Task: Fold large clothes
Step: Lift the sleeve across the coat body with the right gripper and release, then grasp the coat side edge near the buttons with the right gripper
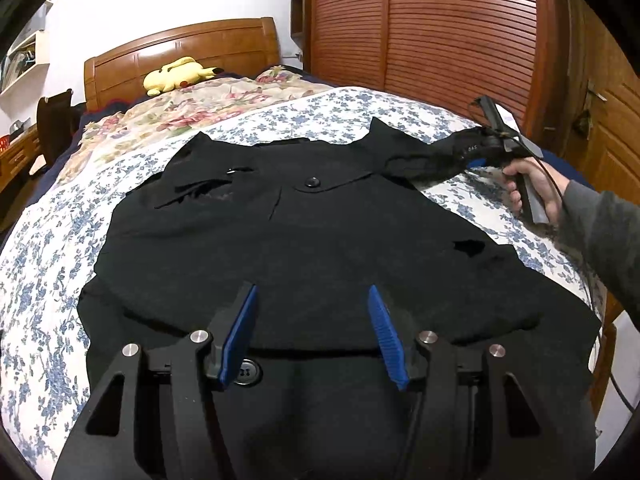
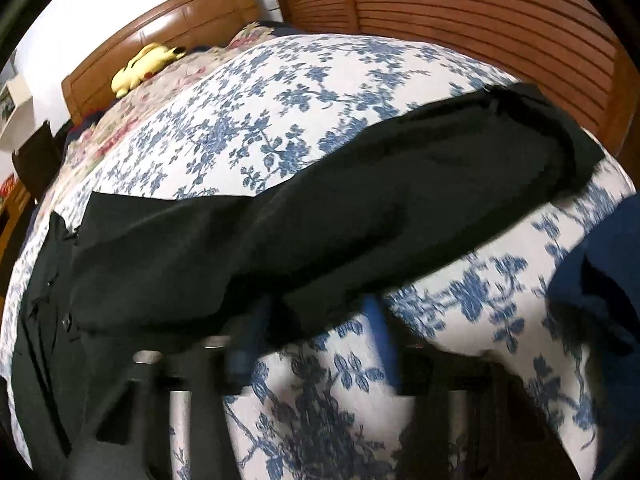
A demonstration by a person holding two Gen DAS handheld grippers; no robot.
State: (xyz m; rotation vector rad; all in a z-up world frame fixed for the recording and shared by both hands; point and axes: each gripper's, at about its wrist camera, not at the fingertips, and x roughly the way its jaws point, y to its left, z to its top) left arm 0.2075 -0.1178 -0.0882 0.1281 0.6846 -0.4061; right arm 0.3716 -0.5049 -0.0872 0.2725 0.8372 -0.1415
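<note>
A large black coat (image 1: pixel 304 236) with big buttons lies spread flat on the bed. My left gripper (image 1: pixel 312 300) is open and empty, low over the coat's near part. The right gripper (image 1: pixel 486 148) shows in the left wrist view at the far right, at the end of the coat's right sleeve (image 1: pixel 432 158), which stretches off the bed toward it. In the right wrist view the black sleeve (image 2: pixel 360 216) crosses the frame and drapes over my right gripper (image 2: pixel 316 312); its blue pads are blurred and partly hidden, so the grip is unclear.
The bed has a blue floral sheet (image 1: pixel 48 264) and a pink floral quilt (image 1: pixel 168 112) near the wooden headboard (image 1: pixel 180 52). A yellow plush toy (image 1: pixel 176 74) lies by the headboard. A slatted wooden wardrobe (image 1: pixel 420 28) stands behind the bed.
</note>
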